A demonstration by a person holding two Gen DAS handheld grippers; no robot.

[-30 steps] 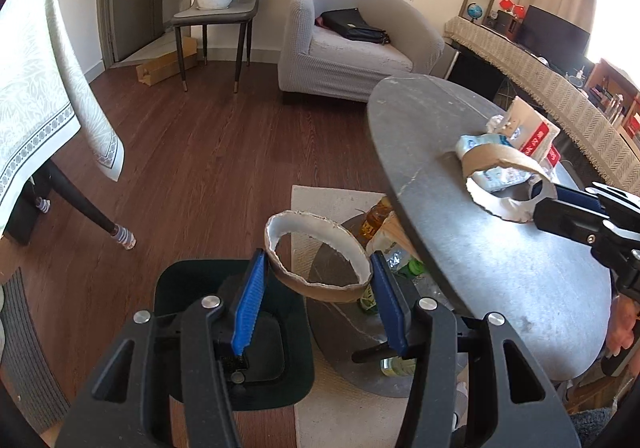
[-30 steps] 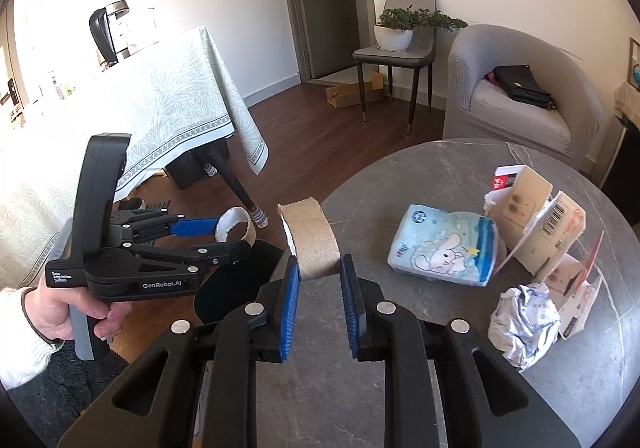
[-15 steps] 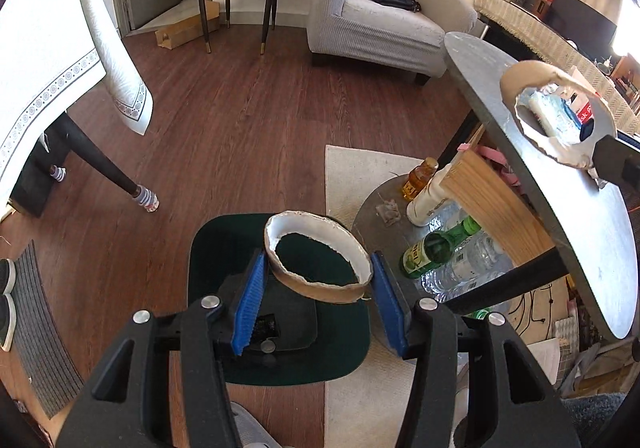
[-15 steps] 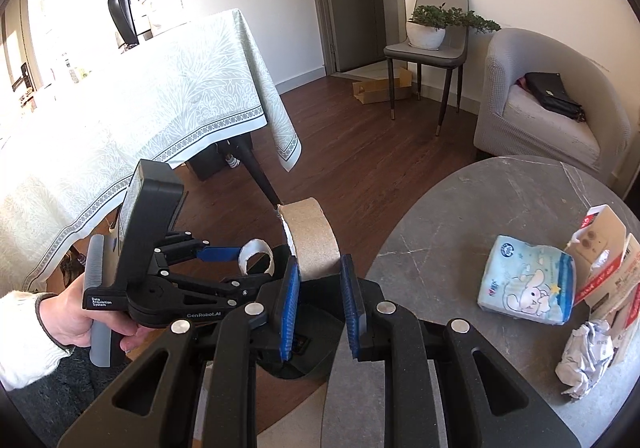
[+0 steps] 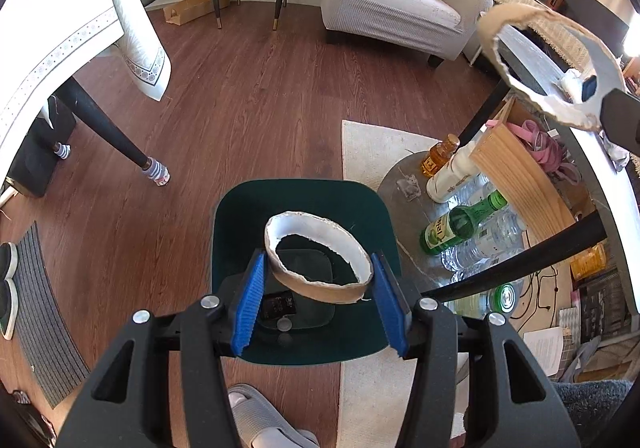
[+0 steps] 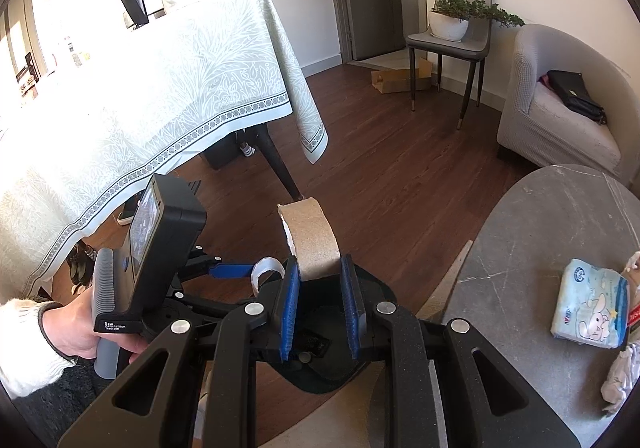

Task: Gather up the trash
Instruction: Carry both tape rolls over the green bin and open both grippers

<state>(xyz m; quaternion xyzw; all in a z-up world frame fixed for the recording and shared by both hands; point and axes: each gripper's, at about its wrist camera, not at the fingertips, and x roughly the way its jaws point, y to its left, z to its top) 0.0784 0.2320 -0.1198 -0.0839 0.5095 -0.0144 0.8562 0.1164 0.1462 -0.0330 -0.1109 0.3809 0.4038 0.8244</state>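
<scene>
My left gripper [image 5: 318, 280] is shut on a cardboard tape ring [image 5: 320, 290], white inside, and holds it right above the dark green trash bin [image 5: 360, 203] on the floor. My right gripper [image 6: 320, 282] is shut on a second brown cardboard ring [image 6: 314, 244], held edge-on above the same bin [image 6: 320, 372]. That ring also shows at the upper right of the left wrist view [image 5: 520, 15]. The left gripper appears in the right wrist view [image 6: 236, 272], just left of my right one.
A round grey table [image 6: 540, 248] at right holds a tissue pack [image 6: 588, 308] and crumpled paper [image 6: 618, 380]. Bottles [image 5: 460, 224] and a wooden box [image 5: 516, 175] sit under it. A cloth-covered dining table [image 6: 140, 95] stands left; an armchair [image 5: 400, 7] behind.
Both grippers have swung left off the round table and down over the green bin, each still holding its cardboard ring. The bin now sits directly below them.
</scene>
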